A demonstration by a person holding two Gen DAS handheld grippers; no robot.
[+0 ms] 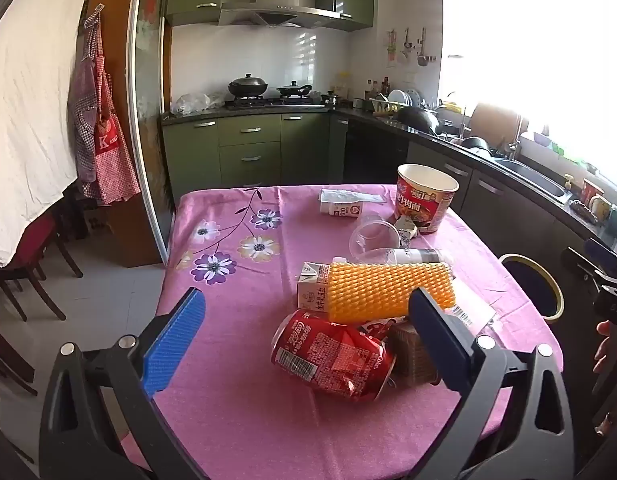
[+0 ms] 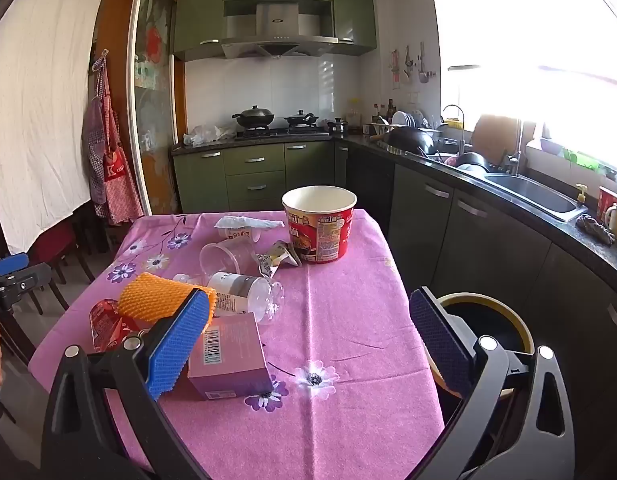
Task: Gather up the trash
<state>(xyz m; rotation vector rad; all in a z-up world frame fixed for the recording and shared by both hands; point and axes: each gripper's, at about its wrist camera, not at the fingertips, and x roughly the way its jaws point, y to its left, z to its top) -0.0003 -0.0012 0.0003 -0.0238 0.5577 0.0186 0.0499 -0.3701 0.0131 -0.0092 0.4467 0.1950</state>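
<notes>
Trash lies on a pink flowered tablecloth: a crushed red cola can, a milk carton, an orange foam net, a clear bottle, a clear cup, a red noodle bowl and a second carton. My left gripper is open, hovering just above the can. My right gripper is open over the table; a pink box lies by its left finger. The noodle bowl stands at the back. A bin with a yellow rim stands right of the table.
The bin also shows in the left wrist view. Kitchen counter with a sink runs along the right. Dark wooden chairs stand left of the table. Green cabinets and a stove are behind.
</notes>
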